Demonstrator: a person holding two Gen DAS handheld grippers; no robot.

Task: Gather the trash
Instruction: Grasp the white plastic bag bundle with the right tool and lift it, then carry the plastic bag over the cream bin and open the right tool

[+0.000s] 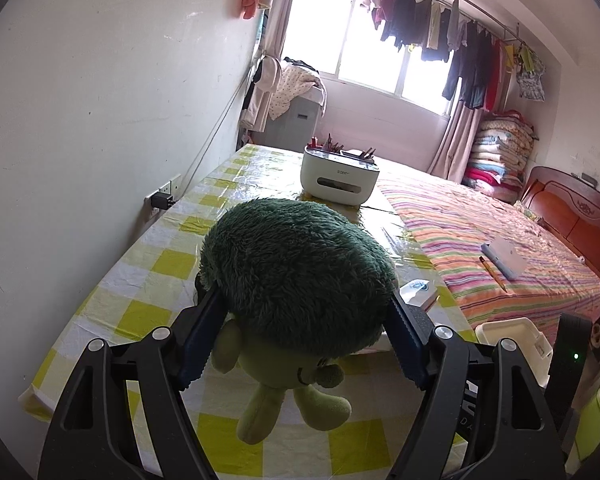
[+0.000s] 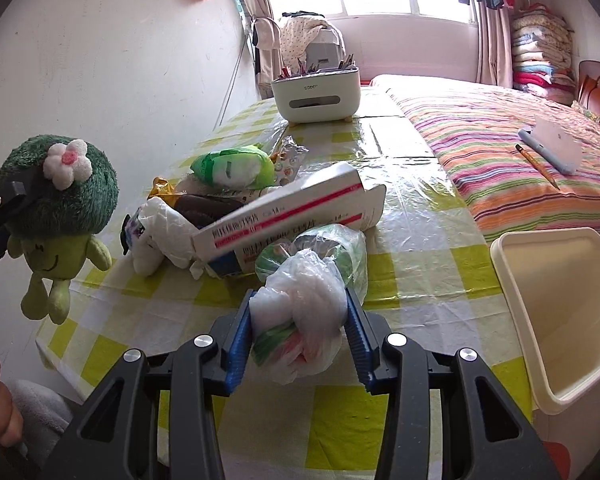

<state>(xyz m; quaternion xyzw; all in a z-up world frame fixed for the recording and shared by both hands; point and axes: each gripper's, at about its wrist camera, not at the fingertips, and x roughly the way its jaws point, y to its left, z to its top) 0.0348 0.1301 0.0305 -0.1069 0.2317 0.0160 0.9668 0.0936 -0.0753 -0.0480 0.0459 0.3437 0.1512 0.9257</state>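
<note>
Right wrist view, left gripper mostly cut off

Checked table surface lies bare between trash pile and open cream bin; passage exists there. Tissue box blocks the far end; wall bounds the left.

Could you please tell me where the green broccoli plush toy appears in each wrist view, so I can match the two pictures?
Left wrist view: the broccoli plush toy fills the lower centre, seen from behind, clamped in the left hand-held gripper.
Right wrist view: it hangs at the far left edge, facing the camera.
Shared landmark: the white organiser box at the table's far end.
</note>
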